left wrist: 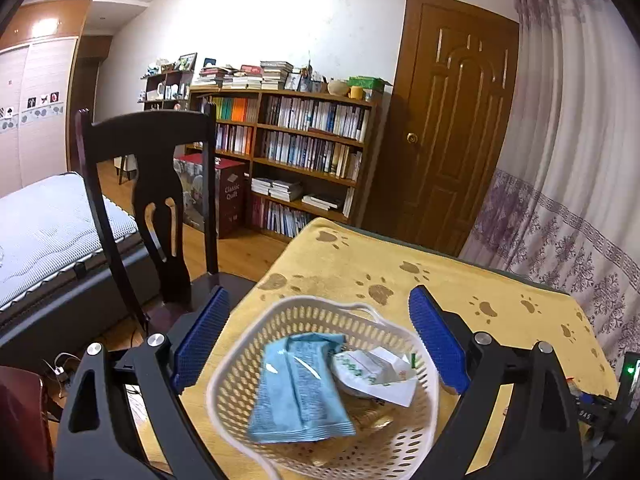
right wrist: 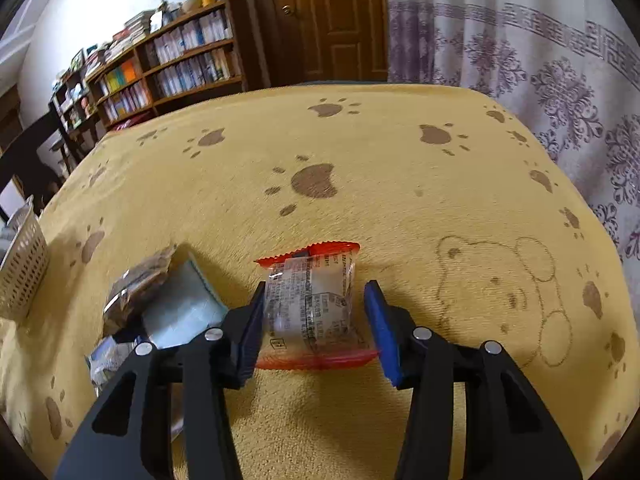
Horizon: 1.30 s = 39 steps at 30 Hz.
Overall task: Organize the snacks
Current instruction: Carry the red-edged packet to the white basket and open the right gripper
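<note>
I am holding my right gripper spread around the red-edged snack packet on the yellow cloth, open cloth ahead; its print is seemingly unreadable. My left gripper is gaping over the white basket.

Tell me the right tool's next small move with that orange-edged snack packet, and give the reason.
Probably close the right tool on the orange-edged packet. The packet lies flat on the yellow cloth between the open fingers, one pad at its edge, the other apart. The white basket under the open left tool already holds two packets.
</note>
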Each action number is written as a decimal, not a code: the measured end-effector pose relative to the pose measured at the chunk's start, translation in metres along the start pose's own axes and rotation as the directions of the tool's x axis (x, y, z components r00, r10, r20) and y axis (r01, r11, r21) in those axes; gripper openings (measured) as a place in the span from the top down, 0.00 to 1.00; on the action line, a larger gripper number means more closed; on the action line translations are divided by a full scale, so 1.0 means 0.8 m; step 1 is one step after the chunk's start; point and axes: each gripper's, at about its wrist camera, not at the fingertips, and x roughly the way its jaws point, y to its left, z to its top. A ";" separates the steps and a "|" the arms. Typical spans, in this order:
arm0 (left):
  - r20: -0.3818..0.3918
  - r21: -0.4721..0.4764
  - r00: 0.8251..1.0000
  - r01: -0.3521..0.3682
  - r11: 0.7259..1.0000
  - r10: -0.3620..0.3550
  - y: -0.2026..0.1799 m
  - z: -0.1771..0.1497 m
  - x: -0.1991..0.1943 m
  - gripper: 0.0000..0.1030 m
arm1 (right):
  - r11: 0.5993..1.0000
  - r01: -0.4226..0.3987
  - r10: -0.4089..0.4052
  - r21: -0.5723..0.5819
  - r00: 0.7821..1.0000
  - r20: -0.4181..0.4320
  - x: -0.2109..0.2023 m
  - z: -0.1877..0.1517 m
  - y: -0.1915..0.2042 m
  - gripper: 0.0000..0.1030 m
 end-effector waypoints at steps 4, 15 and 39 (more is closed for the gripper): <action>0.024 -0.002 1.000 -0.014 1.000 0.014 0.011 0.007 -0.011 0.11 | 0.996 -0.027 0.021 0.080 0.997 0.080 -0.031 0.016 -0.014 0.54; 0.100 -0.020 0.995 0.017 1.000 -0.015 0.026 0.027 -0.046 0.11 | 0.956 -0.292 0.285 0.007 0.938 0.198 -0.113 0.050 0.088 0.54; 0.184 -0.189 0.982 -0.013 0.982 0.049 0.112 0.047 -0.082 0.10 | 0.805 -0.475 0.453 -0.356 0.879 -0.149 -0.038 -0.007 0.434 0.54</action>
